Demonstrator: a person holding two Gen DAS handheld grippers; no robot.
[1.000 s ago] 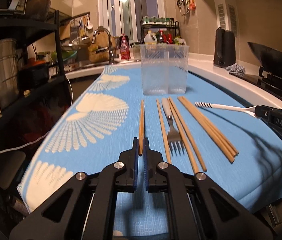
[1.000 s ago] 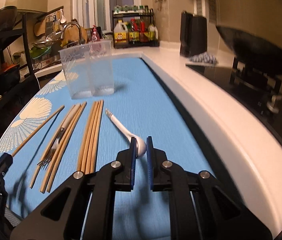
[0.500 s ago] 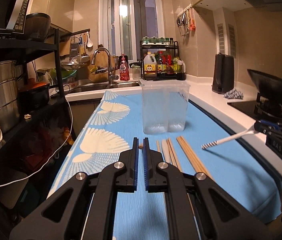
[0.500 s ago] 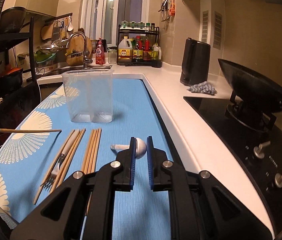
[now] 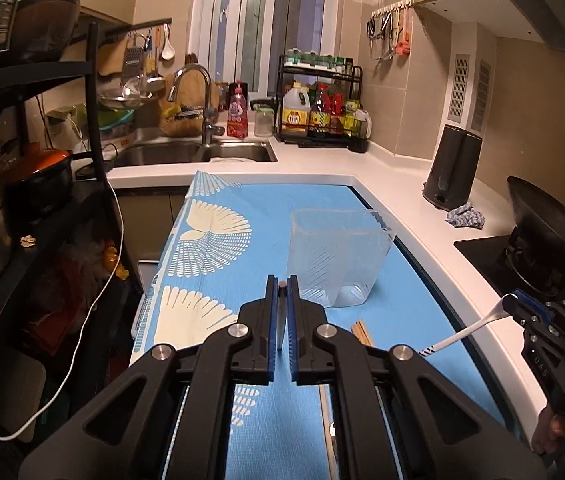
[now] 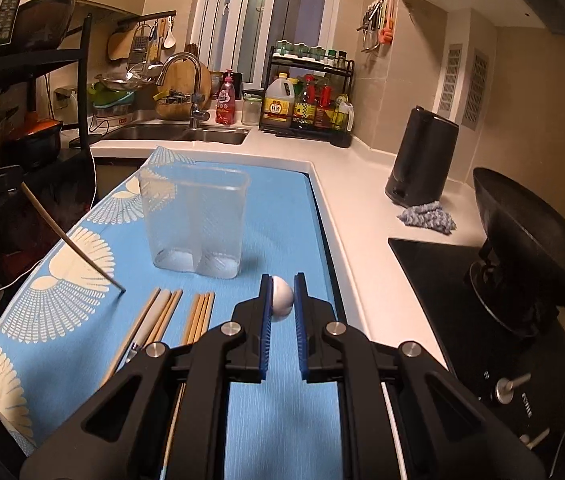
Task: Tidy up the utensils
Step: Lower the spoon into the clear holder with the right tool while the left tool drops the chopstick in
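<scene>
1. The mat (image 6: pixel 282 216) carries the clear two-cell holder (image 6: pixel 194 220), the landmark here.
2. The holder stands empty; chopsticks (image 6: pixel 198 316) and a fork, mostly hidden, lie in front of it.
3. The right gripper (image 6: pixel 281 300) is clamped on a white spoon (image 6: pixel 282 298), held in the air to the holder's right.
4. The left gripper (image 5: pixel 281 292) pinches one chopstick (image 6: pixel 70 240), held in the air to the holder's left.
5. Likely step: carrying both to the holder; next, tip each upright over a cell.
6. The spoon's handle is hidden in the right view.
</scene>
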